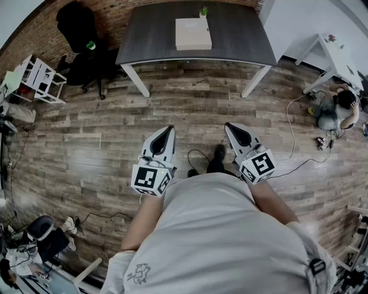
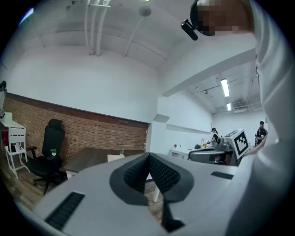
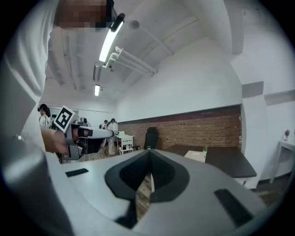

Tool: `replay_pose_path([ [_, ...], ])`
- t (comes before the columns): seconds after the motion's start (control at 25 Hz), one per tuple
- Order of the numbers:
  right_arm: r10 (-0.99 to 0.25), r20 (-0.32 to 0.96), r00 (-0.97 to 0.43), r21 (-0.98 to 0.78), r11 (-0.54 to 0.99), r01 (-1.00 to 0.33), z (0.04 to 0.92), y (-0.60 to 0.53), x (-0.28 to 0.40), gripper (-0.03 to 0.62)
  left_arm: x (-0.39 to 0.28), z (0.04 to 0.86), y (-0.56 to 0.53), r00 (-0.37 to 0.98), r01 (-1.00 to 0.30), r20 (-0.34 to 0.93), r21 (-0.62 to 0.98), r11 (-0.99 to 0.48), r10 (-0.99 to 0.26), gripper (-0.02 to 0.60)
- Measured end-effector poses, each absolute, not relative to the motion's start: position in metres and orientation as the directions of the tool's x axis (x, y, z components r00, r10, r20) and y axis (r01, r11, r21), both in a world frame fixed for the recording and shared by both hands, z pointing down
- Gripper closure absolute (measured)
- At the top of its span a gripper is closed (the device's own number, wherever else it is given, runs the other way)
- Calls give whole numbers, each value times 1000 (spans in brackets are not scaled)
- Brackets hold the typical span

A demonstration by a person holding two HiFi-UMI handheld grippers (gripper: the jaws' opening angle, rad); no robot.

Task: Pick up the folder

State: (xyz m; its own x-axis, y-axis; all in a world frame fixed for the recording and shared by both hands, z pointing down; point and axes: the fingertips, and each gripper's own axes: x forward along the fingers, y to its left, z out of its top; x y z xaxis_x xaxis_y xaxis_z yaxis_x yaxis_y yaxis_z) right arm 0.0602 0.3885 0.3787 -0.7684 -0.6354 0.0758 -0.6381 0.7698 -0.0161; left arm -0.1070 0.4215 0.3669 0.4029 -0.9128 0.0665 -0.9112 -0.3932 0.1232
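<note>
Flat beige rectangular folder lies on dark grey, white-legged table; left gripper and right gripper well apart from it, jaws together, empty.

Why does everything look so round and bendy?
Head view: the wide lens bends the floor planks and the table edge. Left gripper view: the corners go black. Right gripper view: the ceiling lamp glares white.

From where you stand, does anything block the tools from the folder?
Nothing visible does. Only open wood floor lies between the left tool, the right tool and the dark table; the folder lies on top, a small potted plant beyond it.
</note>
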Motion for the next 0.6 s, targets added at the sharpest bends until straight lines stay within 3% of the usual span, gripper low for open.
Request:
replay_pose_path([
  [0.6,-619,94,-780,-15,782,-623,385,357,76,589,-92,370,389,397,-913,68,126,-387,-915,571],
])
